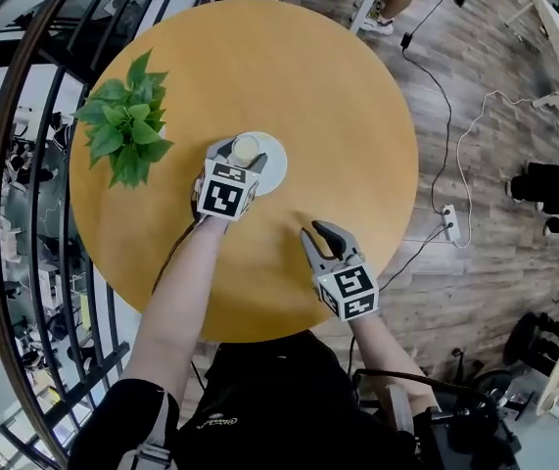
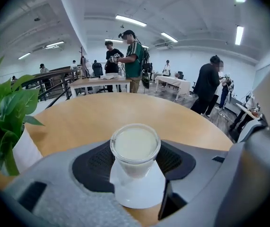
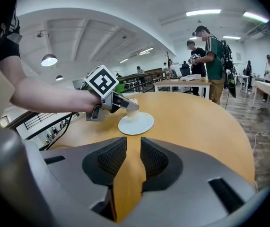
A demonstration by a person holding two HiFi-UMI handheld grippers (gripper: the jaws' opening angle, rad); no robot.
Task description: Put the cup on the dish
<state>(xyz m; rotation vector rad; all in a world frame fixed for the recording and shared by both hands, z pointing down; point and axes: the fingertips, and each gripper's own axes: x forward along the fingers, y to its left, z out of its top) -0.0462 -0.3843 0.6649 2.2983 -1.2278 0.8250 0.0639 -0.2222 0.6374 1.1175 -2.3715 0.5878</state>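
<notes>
Gripping the cup (image 2: 135, 148) upright between the left gripper's (image 2: 135, 161) wide-set fingers (image 2: 94, 162), over the left part of the dish (image 1: 273, 171) at mid-worktop (image 1: 289, 76), contact unclear, so probably only straight down left; right gripper (image 3: 129, 162) narrow-gapped, empty, well apart.

Bright, even indoor light from ceiling strips (image 2: 130, 20) and a pendant lamp (image 3: 49, 59), no hard glare. Surface (image 1: 338, 116) is uniformly lit, with only a faint soft shadow by the right gripper (image 1: 320, 233). Heavy fisheye in all views: black vignette at the corners, railing (image 1: 24, 164) bowed in head view. In the gripper views the cup (image 2: 135, 148) is sharp, the gripper bodies up close are soft, and background people are slightly blurred.
</notes>
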